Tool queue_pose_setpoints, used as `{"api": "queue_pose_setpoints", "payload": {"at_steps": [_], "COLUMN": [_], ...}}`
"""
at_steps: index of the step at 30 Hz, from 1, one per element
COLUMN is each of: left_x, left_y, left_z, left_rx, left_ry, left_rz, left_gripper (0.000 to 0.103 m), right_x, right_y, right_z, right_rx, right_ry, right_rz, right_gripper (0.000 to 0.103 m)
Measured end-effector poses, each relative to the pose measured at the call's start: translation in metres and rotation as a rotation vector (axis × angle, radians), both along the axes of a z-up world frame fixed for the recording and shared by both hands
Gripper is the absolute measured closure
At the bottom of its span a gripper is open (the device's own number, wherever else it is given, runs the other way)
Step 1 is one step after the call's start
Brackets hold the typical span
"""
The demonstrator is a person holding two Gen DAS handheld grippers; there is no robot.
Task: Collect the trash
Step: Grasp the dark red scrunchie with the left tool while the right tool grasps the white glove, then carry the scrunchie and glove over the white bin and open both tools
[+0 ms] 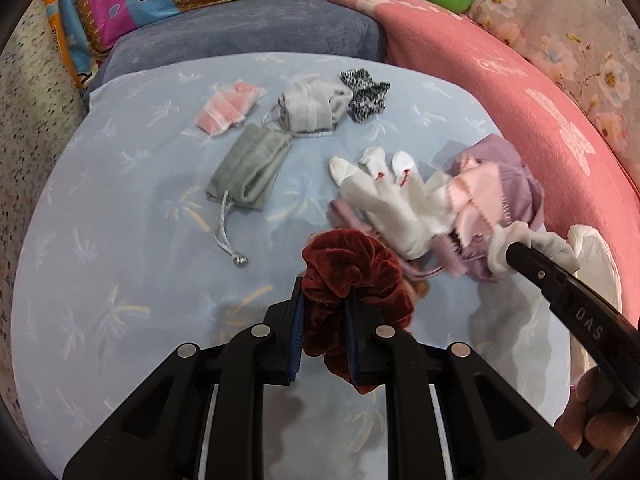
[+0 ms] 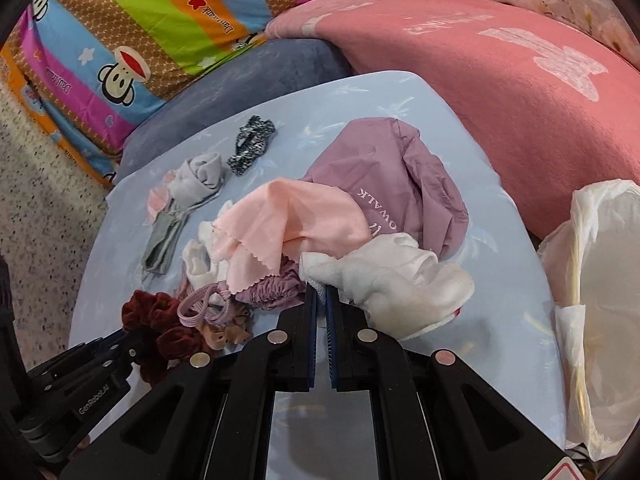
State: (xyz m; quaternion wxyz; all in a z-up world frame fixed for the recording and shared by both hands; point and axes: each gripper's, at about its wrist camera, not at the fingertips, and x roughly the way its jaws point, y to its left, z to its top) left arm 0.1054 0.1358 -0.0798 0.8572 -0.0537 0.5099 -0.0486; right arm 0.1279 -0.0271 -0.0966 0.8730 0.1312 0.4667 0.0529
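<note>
The left gripper fingers clamp the dark red scrunchie; the right gripper fingers pinch a white glove above the bench.

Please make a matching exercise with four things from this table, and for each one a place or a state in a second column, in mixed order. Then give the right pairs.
1. dark red scrunchie
2. white glove
3. grey drawstring pouch
4. white plastic bag

A. lies flat, cord trailing towards the camera
B. clamped in the left gripper
C. open, at the table's right edge
D. fingers spread, red marks between them

Pairs: 1-B, 2-D, 3-A, 4-C
</note>
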Motion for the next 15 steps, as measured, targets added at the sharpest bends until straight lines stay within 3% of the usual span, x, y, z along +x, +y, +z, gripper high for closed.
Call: {"api": "queue_pose_setpoints", "payload": {"at_steps": [8, 15], "left_x": [-0.005, -0.013], "left_y": [-0.011, -0.034], "left_z": [0.029, 0.055], "left_rx": [-0.028, -0.056], "left_ry": [-0.063, -0.105], "left_rz": [-0.032, -0.090], "left_gripper": [0.086, 0.086], "right_x": [-0.032, -0.063], "right_y": [-0.003, -0.023], "right_z": [0.049, 0.079], "right_rx": [0.026, -0.020], "right_ry": [-0.061, -0.111], "right_rz": [-0.007, -0.055], "right_gripper": [0.098, 0.098]}}
